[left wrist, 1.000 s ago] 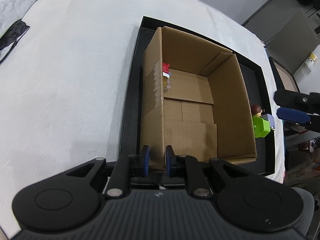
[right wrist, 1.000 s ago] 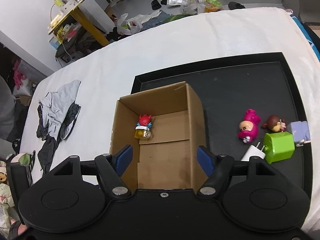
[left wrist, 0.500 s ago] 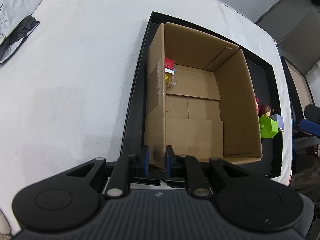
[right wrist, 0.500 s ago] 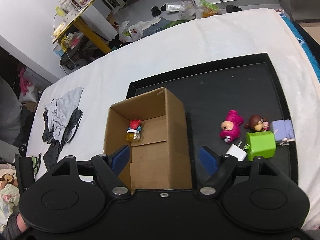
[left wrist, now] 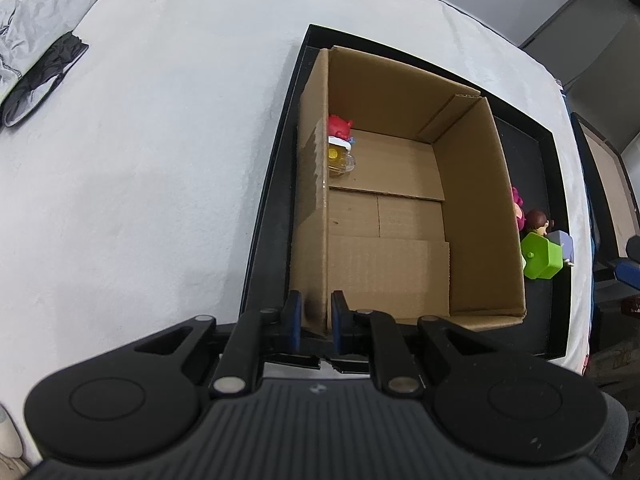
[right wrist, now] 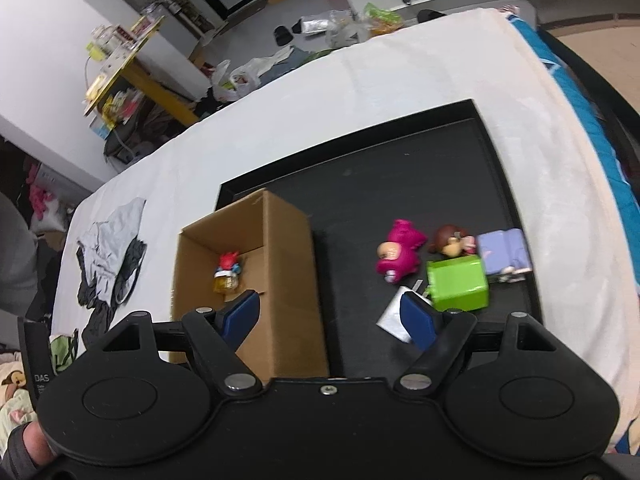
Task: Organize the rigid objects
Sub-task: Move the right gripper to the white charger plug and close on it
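my left gripper (left wrist: 314,316) is clamped on the near corner of the cardboard box (left wrist: 404,220), whose wall half hides the red-topped toy (left wrist: 340,146) inside. my right gripper (right wrist: 328,316) hangs with jaws apart, empty, over the black tray (right wrist: 400,176); one pad covers part of the white charger (right wrist: 394,316) beside the green block (right wrist: 458,284) and pink figure (right wrist: 398,256).

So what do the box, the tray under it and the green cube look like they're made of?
The box looks like plain brown corrugated cardboard: matte, with folded flaps and a ragged cut edge. The tray seems to be black plastic or painted metal with a dull sheen and a raised rim; which one I can't tell. The green cube is probably smooth moulded plastic, evenly bright.
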The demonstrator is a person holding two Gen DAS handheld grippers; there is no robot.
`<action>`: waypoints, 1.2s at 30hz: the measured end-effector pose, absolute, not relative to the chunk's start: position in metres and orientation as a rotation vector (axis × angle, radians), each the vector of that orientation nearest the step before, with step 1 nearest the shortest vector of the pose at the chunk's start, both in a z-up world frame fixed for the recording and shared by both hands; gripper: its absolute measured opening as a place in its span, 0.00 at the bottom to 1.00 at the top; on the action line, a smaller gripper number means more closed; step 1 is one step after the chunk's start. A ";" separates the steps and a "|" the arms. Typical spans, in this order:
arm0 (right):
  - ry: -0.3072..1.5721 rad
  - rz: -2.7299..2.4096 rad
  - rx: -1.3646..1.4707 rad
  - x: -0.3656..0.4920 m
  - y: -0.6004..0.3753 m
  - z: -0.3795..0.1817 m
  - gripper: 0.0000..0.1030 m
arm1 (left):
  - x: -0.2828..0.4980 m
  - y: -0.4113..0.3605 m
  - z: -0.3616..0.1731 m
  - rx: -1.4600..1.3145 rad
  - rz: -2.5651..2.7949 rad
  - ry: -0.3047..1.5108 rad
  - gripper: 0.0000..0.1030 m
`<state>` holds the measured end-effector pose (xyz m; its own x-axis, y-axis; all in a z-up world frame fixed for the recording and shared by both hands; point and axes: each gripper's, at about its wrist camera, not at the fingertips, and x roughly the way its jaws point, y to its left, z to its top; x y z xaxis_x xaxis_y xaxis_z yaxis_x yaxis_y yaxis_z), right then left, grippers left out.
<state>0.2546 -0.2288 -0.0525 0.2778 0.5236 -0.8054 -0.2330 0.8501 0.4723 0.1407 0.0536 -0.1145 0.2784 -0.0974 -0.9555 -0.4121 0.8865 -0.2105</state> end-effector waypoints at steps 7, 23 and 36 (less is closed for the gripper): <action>1.208 0.471 0.313 0.257 -0.251 -0.063 0.74 | 0.142 0.052 -0.116 -0.459 0.224 1.284 0.13; 1.304 0.330 0.395 0.251 -0.242 -0.107 0.74 | 0.136 0.062 -0.122 -0.476 0.160 1.267 0.13; 1.329 0.191 0.358 0.253 -0.216 -0.138 0.74 | 0.134 0.066 -0.121 -0.464 0.129 1.229 0.13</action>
<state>0.2530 -0.2159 -0.1383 0.2345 0.3369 -0.9119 0.0670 0.9302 0.3609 0.1337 0.0658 -0.1215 0.3414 -0.1510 -0.9277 -0.3408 0.9000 -0.2719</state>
